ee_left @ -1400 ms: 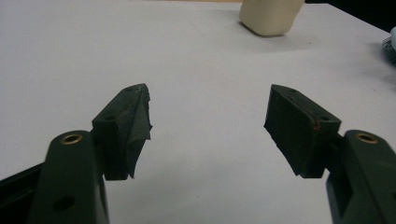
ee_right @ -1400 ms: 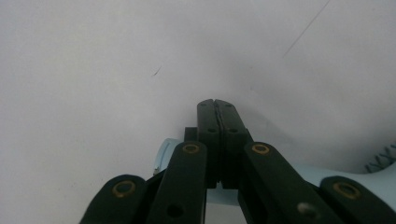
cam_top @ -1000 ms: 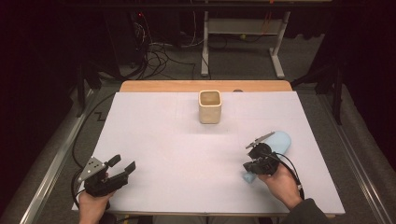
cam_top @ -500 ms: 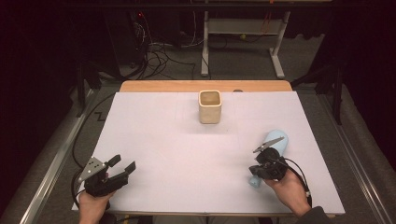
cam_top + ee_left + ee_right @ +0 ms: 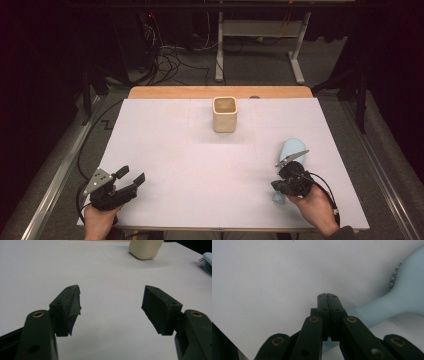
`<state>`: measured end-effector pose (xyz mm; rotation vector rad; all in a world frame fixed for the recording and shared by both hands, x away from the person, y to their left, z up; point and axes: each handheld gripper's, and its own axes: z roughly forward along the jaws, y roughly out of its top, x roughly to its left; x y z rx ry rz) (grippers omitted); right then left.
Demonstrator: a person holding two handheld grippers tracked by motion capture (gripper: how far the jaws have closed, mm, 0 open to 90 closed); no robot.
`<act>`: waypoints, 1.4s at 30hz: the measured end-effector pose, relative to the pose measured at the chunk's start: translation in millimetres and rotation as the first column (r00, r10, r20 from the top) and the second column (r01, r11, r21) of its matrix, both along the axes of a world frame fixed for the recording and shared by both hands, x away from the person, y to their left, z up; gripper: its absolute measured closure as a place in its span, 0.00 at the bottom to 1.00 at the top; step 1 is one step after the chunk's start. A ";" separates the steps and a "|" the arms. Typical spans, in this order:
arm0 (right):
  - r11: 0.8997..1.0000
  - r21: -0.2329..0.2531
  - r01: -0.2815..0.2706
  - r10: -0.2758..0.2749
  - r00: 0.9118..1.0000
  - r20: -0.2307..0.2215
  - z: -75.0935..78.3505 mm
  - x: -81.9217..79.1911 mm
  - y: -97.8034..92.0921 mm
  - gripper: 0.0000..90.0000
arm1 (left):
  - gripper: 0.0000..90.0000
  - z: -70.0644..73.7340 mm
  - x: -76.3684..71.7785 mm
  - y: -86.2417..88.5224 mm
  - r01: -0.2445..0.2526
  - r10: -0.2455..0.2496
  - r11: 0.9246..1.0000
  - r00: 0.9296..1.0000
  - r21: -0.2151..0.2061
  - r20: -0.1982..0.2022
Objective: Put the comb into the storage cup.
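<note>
the right tongs [image 5: 328, 296] sit pressed together over the pale blue brush's [image 5: 291, 151] handle, seemingly lining up a grab, while the left tongs [image 5: 111, 302] wait wide apart over the bare counter [image 5: 200, 165].

The left gripper [image 5: 131, 176] sits at seven o'clock, jaws spread wide, pointing toward two o'clock. The right gripper [image 5: 278, 186] sits at five o'clock, jaws pressed together, tilted downward.

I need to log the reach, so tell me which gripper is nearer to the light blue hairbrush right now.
Right. The right gripper sits over the light blue hairbrush handle, jaws closed, at the table's right side. The left gripper is far across at the near left corner, jaws open.
</note>
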<state>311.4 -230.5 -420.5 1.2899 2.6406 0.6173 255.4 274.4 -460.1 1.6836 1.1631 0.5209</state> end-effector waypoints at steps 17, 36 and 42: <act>0.999 -0.013 0.035 -0.035 0.999 0.005 2.2 -8.1 -18.8 1.00 | 0.35 -0.5 0.4 0.7 -0.006 0.006 1.000 1.000 -0.006 -0.004; 0.996 -0.052 0.078 -0.077 0.997 0.024 6.1 -10.6 -36.9 1.00 | 0.35 -1.1 0.8 1.4 -0.009 0.009 1.000 1.000 -0.009 -0.008; 0.994 -0.062 0.091 -0.090 0.995 0.033 7.0 -11.2 -41.0 1.00 | 0.35 -1.0 0.8 1.5 -0.009 0.009 1.000 1.000 -0.009 -0.007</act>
